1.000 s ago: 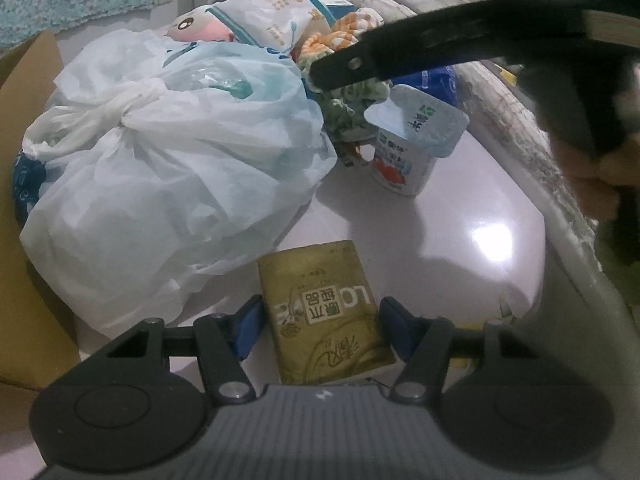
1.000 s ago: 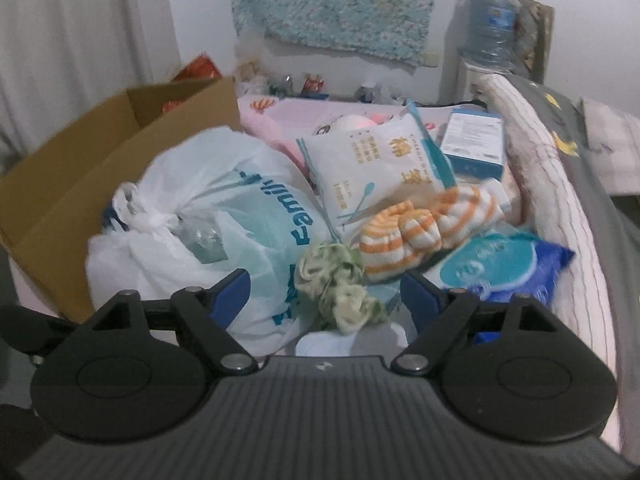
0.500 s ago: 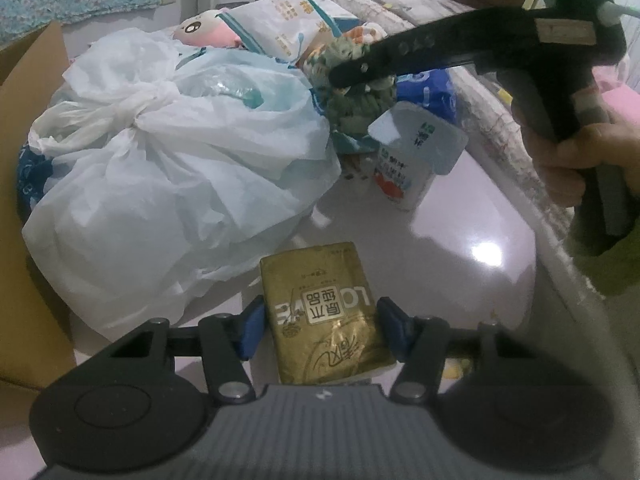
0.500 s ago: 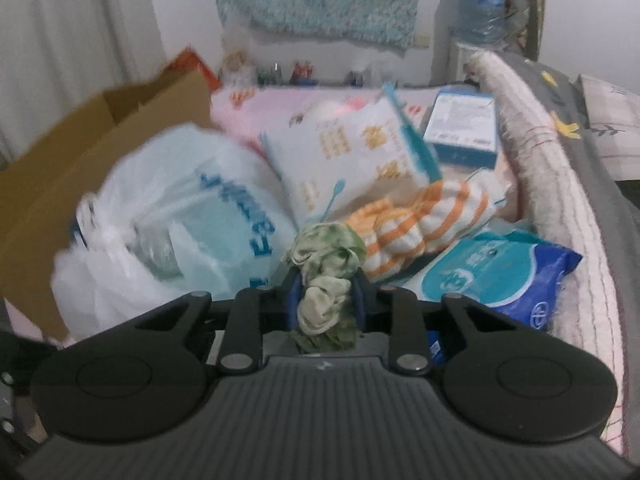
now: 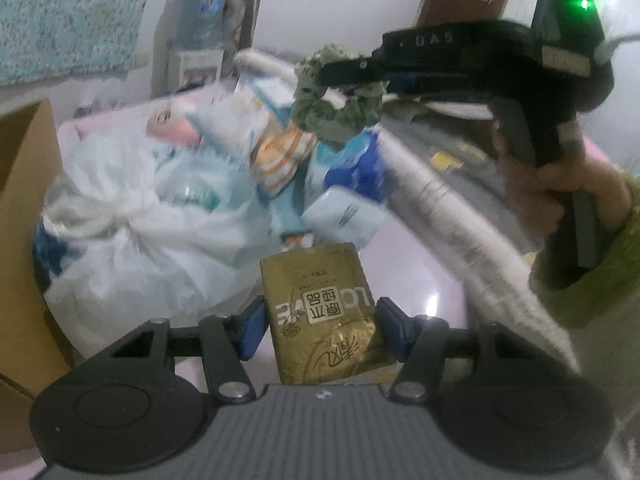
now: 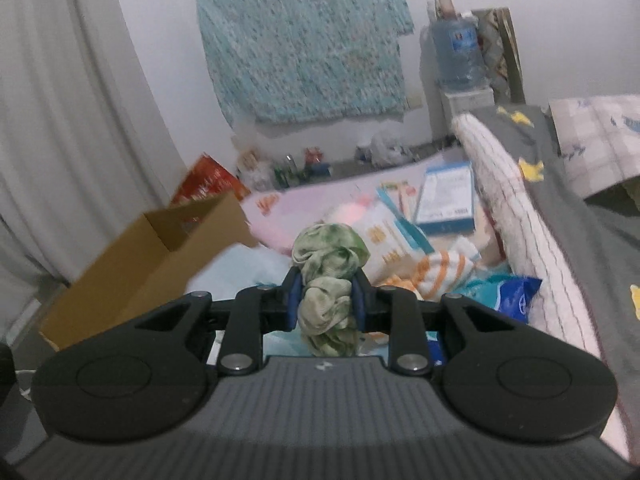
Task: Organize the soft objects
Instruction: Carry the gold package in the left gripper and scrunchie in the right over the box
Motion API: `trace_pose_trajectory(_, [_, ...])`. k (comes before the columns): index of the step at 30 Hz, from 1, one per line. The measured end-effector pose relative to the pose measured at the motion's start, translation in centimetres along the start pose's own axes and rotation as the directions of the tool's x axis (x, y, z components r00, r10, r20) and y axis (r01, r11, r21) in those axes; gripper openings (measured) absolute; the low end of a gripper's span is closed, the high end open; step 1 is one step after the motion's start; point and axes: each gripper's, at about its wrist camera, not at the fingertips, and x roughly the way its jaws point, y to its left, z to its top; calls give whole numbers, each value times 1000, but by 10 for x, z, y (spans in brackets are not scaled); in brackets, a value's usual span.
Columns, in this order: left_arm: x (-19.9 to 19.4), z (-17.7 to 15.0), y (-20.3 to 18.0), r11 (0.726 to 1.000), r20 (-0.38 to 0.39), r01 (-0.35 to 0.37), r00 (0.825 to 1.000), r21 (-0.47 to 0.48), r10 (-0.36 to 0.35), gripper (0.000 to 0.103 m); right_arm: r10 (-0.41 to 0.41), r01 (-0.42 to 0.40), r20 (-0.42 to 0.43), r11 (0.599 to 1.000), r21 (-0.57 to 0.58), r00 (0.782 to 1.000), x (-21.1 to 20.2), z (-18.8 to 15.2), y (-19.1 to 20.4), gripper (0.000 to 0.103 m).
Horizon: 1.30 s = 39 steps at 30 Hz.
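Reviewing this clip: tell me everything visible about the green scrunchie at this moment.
The green scrunchie is a gathered fabric ring, mottled pale and darker green, soft and crumpled. The right tongs are shut on its middle, blue pads pressing both sides, so one bunch puffs above them and another hangs below. In the left wrist view it dangles in the air above the pile of soft packs, touching nothing else.

1. The right gripper [image 6: 325, 300], at the frame's lower centre, has its jaws clamped close together.
2. The left gripper [image 5: 320, 322], at lower centre, has its jaws spread apart.
3. The right hand [image 5: 560, 188], at the right edge, grips the handle.
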Motion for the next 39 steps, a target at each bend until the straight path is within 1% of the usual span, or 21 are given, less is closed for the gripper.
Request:
trace_pose_trajectory(6, [-32, 7, -5, 1000, 77, 1, 997, -11, 0, 60, 51, -50, 50, 999, -9, 997, -38, 8, 29, 24])
trace_pose_trajectory(9, [-52, 13, -1, 1000, 127, -18, 992, -25, 21, 60, 90, -89, 58, 996, -18, 994, -50, 11, 46, 24])
trace_pose_trajectory(14, [-91, 21, 17, 993, 205, -95, 973, -65, 106, 60, 180, -178, 50, 983, -33, 982, -52, 17, 81, 24])
trace_pose_trajectory(18, [-118, 28, 44, 978, 236, -171, 952, -121, 196, 60, 259, -259, 18, 965, -35, 966, -33, 28, 115, 24])
trace_pose_trajectory(19, [-124, 30, 52, 970, 239, -201, 944, -136, 229, 60, 281, -281, 5, 959, -31, 960, -25, 32, 127, 24])
trace_pose_trajectory(22, [-141, 36, 82, 938, 241, -296, 911, -182, 334, 60, 344, -345, -43, 939, -18, 938, 6, 43, 157, 24])
trace_pose_trajectory(24, [-152, 40, 105, 915, 231, -343, 892, -213, 388, 61, 385, -386, -85, 923, 2, 919, 31, 52, 180, 24])
trace_pose_trajectory(27, [-159, 49, 148, 871, 195, -416, 861, -261, 469, 61, 427, -426, -150, 904, 43, 892, 73, 64, 212, 25])
trace_pose_trajectory(28, [-158, 53, 166, 856, 174, -439, 852, -275, 493, 61, 431, -428, -170, 902, 56, 886, 90, 68, 222, 25])
trace_pose_trajectory(29, [-157, 58, 182, 841, 152, -455, 846, -291, 511, 61, 433, -429, -189, 901, 64, 881, 105, 72, 232, 25])
trace_pose_trajectory(31, [-149, 68, 217, 821, 107, -476, 841, -316, 530, 61, 428, -420, -229, 903, 85, 874, 139, 78, 250, 25])
trace_pose_trajectory(34, [-129, 84, 266, 790, 26, -506, 837, -345, 547, 61, 402, -381, -298, 916, 129, 866, 195, 82, 271, 26])
trace_pose_trajectory(35, [-122, 87, 281, 781, 2, -519, 832, -349, 554, 61, 392, -363, -319, 920, 151, 863, 213, 83, 276, 26])
trace_pose_trajectory(37, [-109, 94, 307, 763, -42, -553, 818, -335, 574, 61, 385, -333, -367, 922, 198, 847, 252, 84, 285, 26])
trace_pose_trajectory(38, [-100, 98, 319, 761, -63, -567, 813, -316, 579, 61, 376, -313, -386, 924, 219, 842, 268, 81, 289, 26])
trace_pose_trajectory(39, [-93, 102, 329, 754, -85, -585, 803, -300, 589, 61, 368, -294, -407, 927, 234, 836, 284, 79, 293, 26])
